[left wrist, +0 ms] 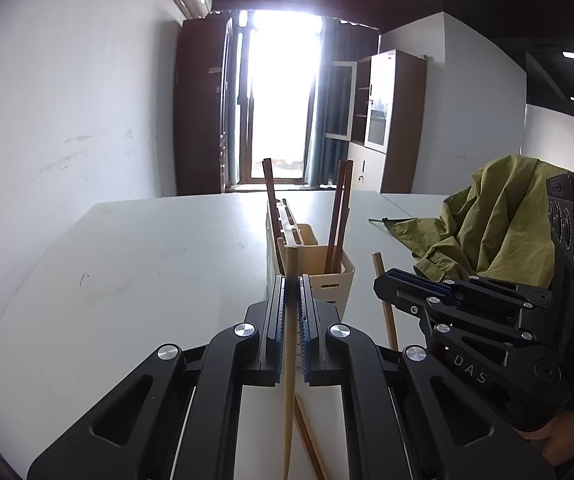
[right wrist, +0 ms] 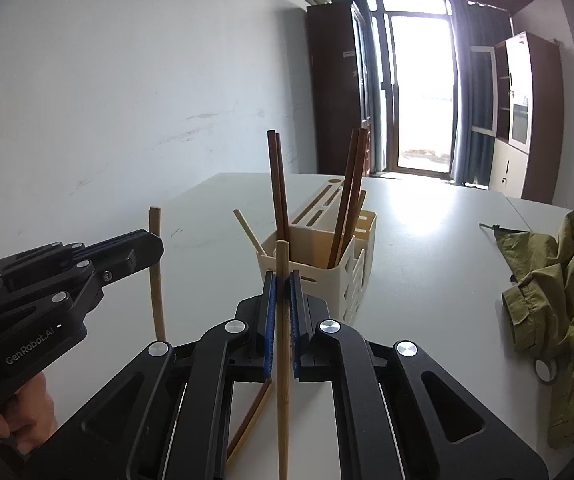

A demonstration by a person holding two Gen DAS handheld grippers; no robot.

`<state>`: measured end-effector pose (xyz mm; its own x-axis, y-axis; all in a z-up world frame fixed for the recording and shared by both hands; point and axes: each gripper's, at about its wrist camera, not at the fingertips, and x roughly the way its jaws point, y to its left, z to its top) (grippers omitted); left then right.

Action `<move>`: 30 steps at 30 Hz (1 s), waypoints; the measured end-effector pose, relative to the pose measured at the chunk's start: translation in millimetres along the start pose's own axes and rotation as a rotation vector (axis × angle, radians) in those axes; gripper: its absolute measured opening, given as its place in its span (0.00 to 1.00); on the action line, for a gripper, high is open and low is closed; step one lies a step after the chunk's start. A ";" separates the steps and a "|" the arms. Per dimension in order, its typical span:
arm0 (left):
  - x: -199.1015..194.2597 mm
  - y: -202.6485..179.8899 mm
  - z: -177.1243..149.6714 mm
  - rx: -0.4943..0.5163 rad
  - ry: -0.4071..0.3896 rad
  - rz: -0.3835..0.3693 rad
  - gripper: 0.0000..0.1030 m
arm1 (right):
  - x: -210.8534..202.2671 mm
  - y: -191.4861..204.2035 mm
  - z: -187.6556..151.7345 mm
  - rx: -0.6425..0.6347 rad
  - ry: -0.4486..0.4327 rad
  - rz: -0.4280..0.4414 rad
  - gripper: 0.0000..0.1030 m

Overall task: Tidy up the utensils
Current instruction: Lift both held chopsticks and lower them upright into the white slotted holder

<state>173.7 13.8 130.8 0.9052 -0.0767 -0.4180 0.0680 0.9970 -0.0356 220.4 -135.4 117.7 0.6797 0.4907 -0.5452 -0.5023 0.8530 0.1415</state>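
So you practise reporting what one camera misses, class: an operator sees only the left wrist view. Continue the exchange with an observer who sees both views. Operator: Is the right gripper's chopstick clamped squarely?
Observer: Yes, the right gripper is shut on a pale chopstick standing upright between its blue pads.
Operator: How many dark chopsticks are in the holder?
Observer: Four dark chopsticks, two leaning left, two right, inside the holder.
Operator: Anything on the green jacket?
Observer: A ring hangs at the lower edge of the jacket.

Chopsticks (right wrist: 277, 184) in holder (right wrist: 351, 280), jacket (right wrist: 559, 304) right
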 end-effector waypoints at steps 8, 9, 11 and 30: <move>-6.8 4.6 19.1 -0.025 -0.074 -0.038 0.06 | -12.6 -7.5 21.1 0.000 -0.089 0.030 0.07; -6.6 4.3 21.9 -0.028 -0.087 -0.041 0.06 | -12.0 -10.0 23.0 0.004 -0.095 0.032 0.07; -9.2 2.0 26.5 -0.023 -0.115 -0.047 0.06 | -12.3 -14.3 27.1 0.020 -0.114 0.036 0.07; -19.7 -4.6 63.9 -0.050 -0.371 -0.103 0.06 | -25.7 -26.2 56.7 0.041 -0.365 0.067 0.07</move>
<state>182.4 11.0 197.2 0.9855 -0.1609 -0.0530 0.1545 0.9820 -0.1087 246.5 -160.3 174.9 0.7959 0.5702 -0.2037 -0.5350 0.8198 0.2041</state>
